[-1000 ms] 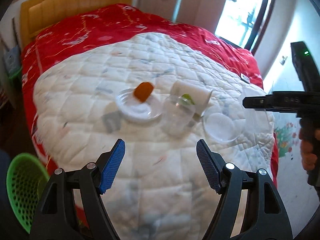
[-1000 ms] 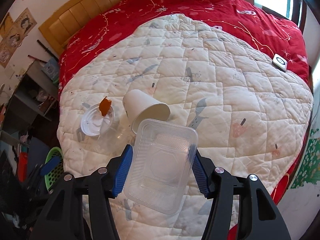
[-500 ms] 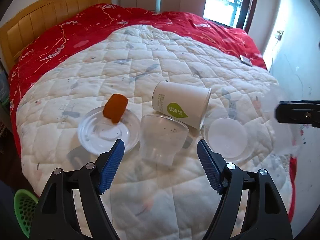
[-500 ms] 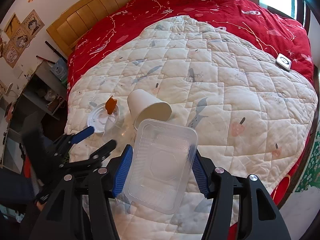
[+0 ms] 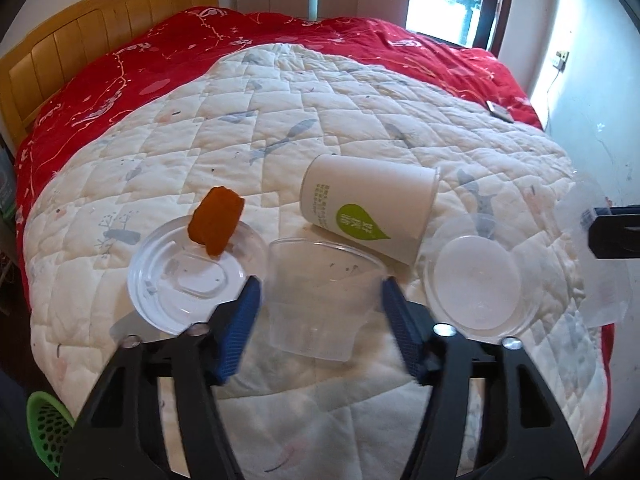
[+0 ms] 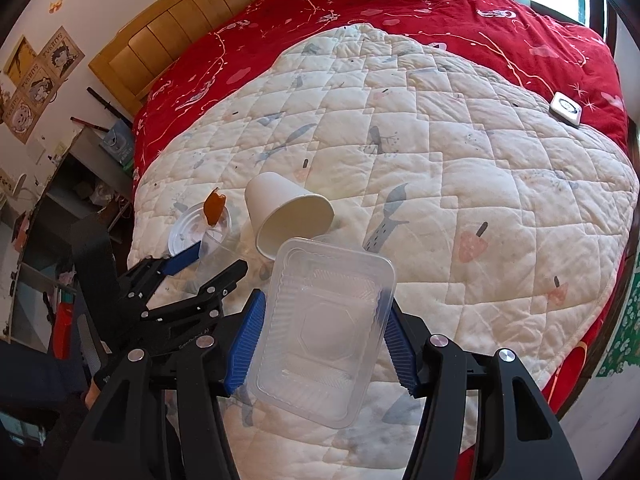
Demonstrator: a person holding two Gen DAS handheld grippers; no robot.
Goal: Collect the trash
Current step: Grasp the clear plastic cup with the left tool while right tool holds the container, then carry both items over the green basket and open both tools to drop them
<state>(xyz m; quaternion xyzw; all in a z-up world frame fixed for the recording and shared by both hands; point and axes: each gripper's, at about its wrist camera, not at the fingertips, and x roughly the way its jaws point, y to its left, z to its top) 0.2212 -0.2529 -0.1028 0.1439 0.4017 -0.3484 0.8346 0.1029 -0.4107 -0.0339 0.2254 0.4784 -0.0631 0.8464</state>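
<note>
As its jaws close around a clear plastic cup (image 5: 316,296) on a quilted bed (image 5: 360,112), the left gripper (image 5: 320,320) lines up the next piece of trash.

The cup stands mouth-up between the blue pads (image 5: 240,320), directly ahead of the left gripper along its pointing line; the pads flank its walls and do not visibly press on them yet. Just beyond it a paper cup (image 5: 368,208) lies on its side, its long axis running left to right. A lid with an orange scrap (image 5: 216,220) sits to the left, a round lid (image 5: 476,280) to the right. The right gripper (image 6: 320,340) pinches a clear rectangular tray (image 6: 324,320) and is occupied, so the left hand looks nearer and better placed for the pickup.
</note>
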